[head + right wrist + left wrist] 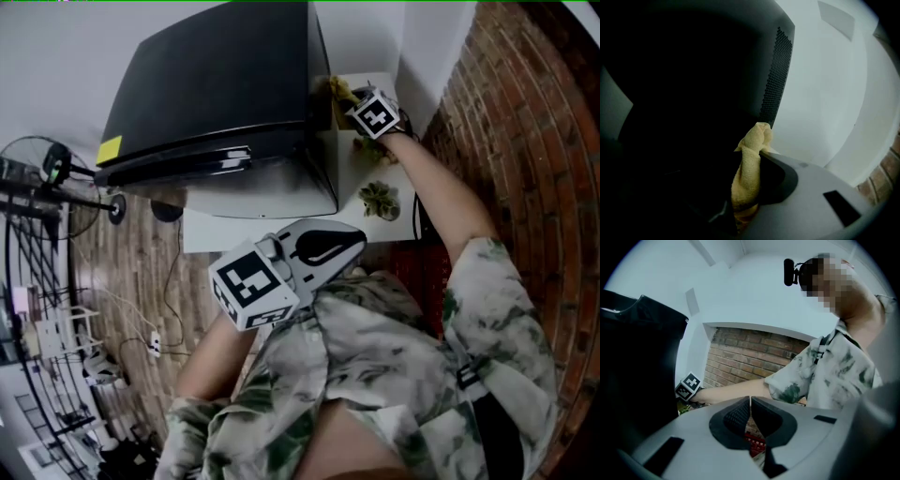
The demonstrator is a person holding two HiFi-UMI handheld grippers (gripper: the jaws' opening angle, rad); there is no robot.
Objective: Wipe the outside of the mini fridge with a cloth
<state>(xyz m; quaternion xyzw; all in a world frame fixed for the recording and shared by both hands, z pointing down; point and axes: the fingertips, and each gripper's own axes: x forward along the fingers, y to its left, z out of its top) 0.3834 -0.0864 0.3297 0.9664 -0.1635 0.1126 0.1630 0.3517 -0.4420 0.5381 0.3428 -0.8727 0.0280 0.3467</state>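
Head view: the black mini fridge (211, 80) fills the frame toward 11 o'clock, with the right gripper (757, 159) clamped on a yellow cloth (745, 183) at the fridge's side wall, 1 o'clock. The left gripper (750, 404), jaws together on nothing, hangs near centre, apart from the fridge.

You had a brick wall (525, 112) on your right and a white wall (56, 56) ahead of you. A small potted succulent (380, 200) sat on the bare end of the white table (349, 178). To your left a standing fan (54, 161) stood over the wood-plank floor (141, 253), where a white power strip (155, 345) lay with its cables trailing.
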